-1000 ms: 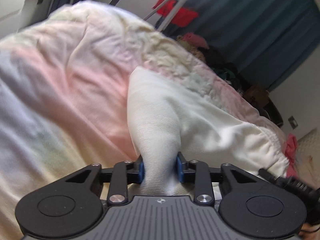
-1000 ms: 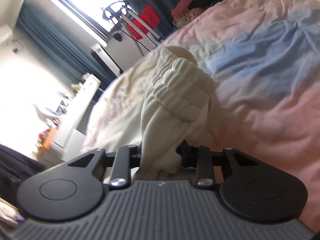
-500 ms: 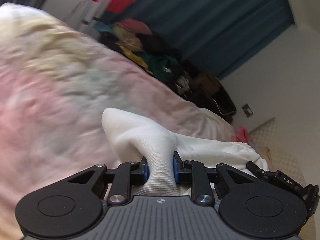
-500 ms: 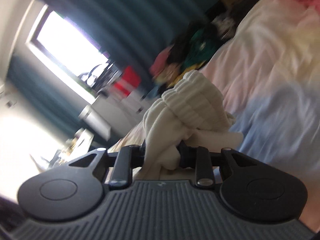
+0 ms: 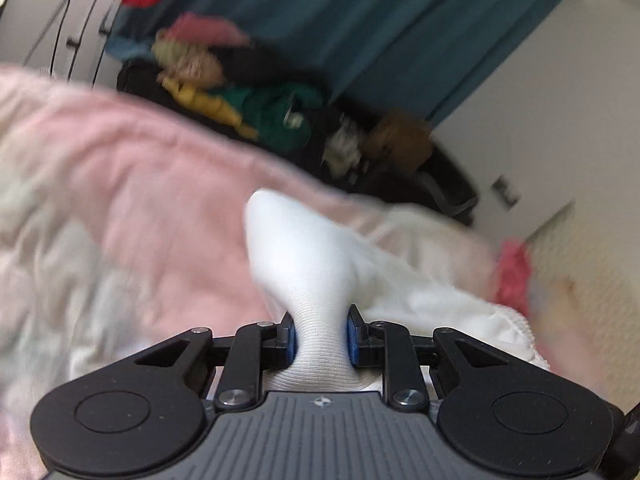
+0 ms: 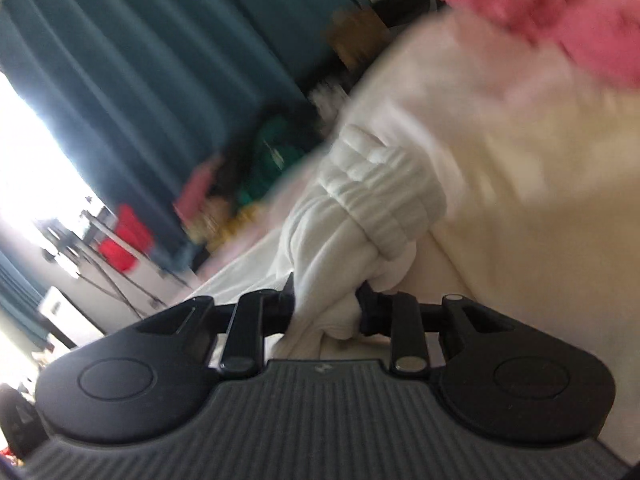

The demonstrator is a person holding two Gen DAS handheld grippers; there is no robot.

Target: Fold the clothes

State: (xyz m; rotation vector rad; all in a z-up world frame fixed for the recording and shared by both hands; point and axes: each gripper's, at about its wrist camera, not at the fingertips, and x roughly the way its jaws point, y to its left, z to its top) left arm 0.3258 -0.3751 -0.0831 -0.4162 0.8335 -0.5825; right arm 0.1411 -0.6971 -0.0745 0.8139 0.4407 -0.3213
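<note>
L gripper [image 5: 319, 338] holds a white garment [image 5: 308, 264]: its blue-padded fingers [image 5: 289, 339] sit narrow, pressed on a pinched neck of fine-knit white fabric. Above the pinch the cloth fans out to a rounded corner; the rest trails off to the right, ending in a gathered edge [image 5: 520, 334] low at the frame's right side. The garment lies over a bed w/ a pink-and-pale quilt [image 5: 132, 208], which fills the left and middle of the L wrist view. Everything beyond the gripper is motion-blurred.

R gripper [image 6: 325, 307] also grips the white garment [image 6: 372, 208], at a thick bunched part. Its black fingers [image 6: 366, 308] stand narrow, w/ cloth squeezed between them. Just above the pinch there is a ribbed, elastic-looking band [image 6: 384, 196] folded over itself. Cream and pale pink bedding [image 6: 520, 168] lies behind and to the right. A bright pink cloth item [image 6: 560, 28] sits at the top right on the bed; its kind can't be told through the blur.

Background, both views: teal curtain [image 5: 360, 20], and a dark heap of mixed clothes [image 5: 256, 108] (green, yellow, pink, black) past the bed's far edge. A red item [image 6: 124, 240] hangs on a metal rack near the bright window [image 6: 28, 168] in the R wrist view. White wall w/ a small switch plate [image 5: 506, 190] at right of the L view.
</note>
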